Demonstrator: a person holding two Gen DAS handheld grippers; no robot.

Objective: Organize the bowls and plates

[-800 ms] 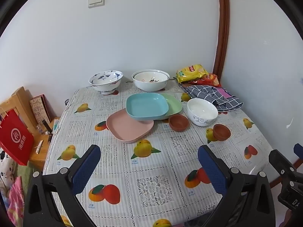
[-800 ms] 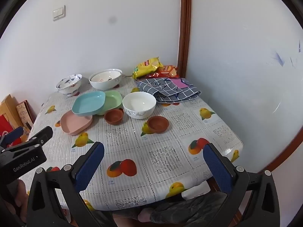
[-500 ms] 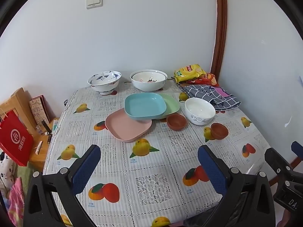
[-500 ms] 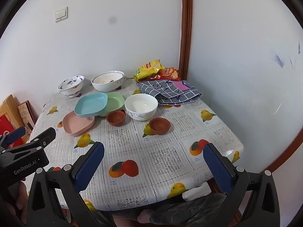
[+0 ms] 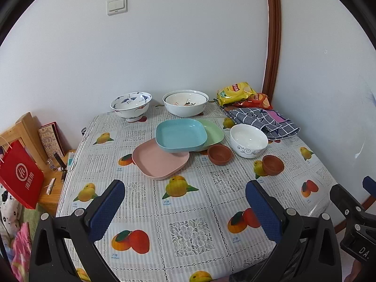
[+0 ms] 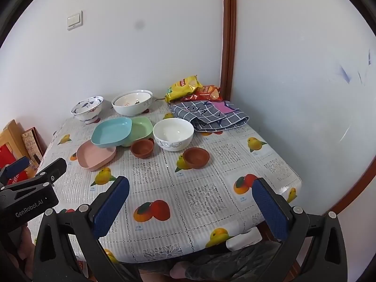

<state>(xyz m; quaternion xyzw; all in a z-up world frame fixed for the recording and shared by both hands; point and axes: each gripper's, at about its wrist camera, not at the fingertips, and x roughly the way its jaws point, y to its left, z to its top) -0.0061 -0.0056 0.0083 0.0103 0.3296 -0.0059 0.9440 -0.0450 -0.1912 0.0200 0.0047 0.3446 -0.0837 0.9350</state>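
On the fruit-print table, a blue plate (image 5: 181,135) leans over a pink plate (image 5: 159,162) and a green plate (image 5: 213,132). A white bowl (image 5: 248,140) and two small brown bowls (image 5: 220,154) (image 5: 273,164) stand to their right. A blue-patterned bowl (image 5: 131,104) and a large white bowl (image 5: 185,105) stand at the back. My left gripper (image 5: 185,205) is open and empty above the table's near part. My right gripper (image 6: 191,203) is open and empty near the front edge, well short of the dishes (image 6: 111,132).
Snack bags (image 5: 237,91) and a checked cloth (image 5: 263,122) lie at the back right by the wall corner. A low wooden stand with a red bag (image 5: 20,176) is left of the table. Walls close in behind and to the right.
Both grippers have drawn back and risen slightly, so the table looks a little farther away. Nothing on the table has moved.
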